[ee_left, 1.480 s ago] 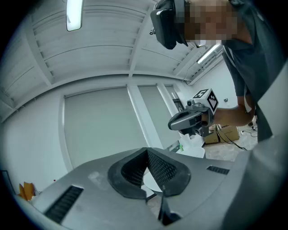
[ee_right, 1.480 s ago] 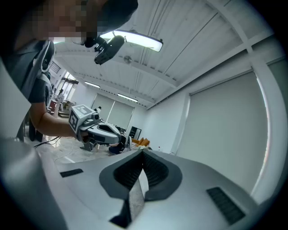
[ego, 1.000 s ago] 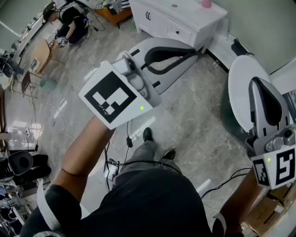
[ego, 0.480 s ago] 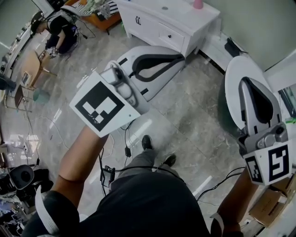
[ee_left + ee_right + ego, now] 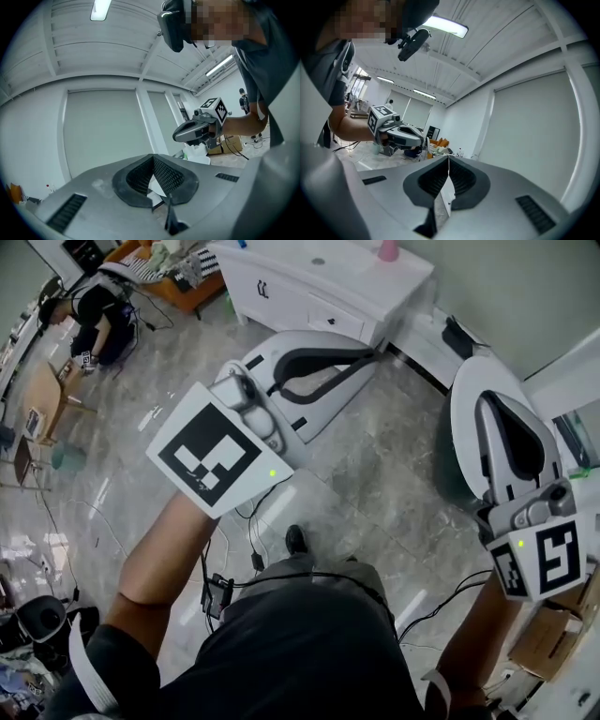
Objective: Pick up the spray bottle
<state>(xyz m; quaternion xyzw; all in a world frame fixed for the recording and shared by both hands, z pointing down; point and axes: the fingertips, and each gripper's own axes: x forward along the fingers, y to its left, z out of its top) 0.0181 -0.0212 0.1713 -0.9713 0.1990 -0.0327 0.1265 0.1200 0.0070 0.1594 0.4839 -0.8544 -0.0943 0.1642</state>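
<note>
A grey marbled floor (image 5: 375, 484) fills the room, with cables (image 5: 253, 540) trailing across it below the left hand-held gripper (image 5: 375, 354). That gripper is clenched on nothing and points toward a white cabinet (image 5: 319, 282) just beyond its tips. A pink item (image 5: 387, 249) stands on the cabinet; whether it is the spray bottle cannot be told. The right hand-held gripper (image 5: 489, 397), also clenched and empty, hangs over a round white counter (image 5: 461, 413). A cardboard box (image 5: 544, 643) sits behind it. A person (image 5: 94, 310) crouches far off to the left.
</note>
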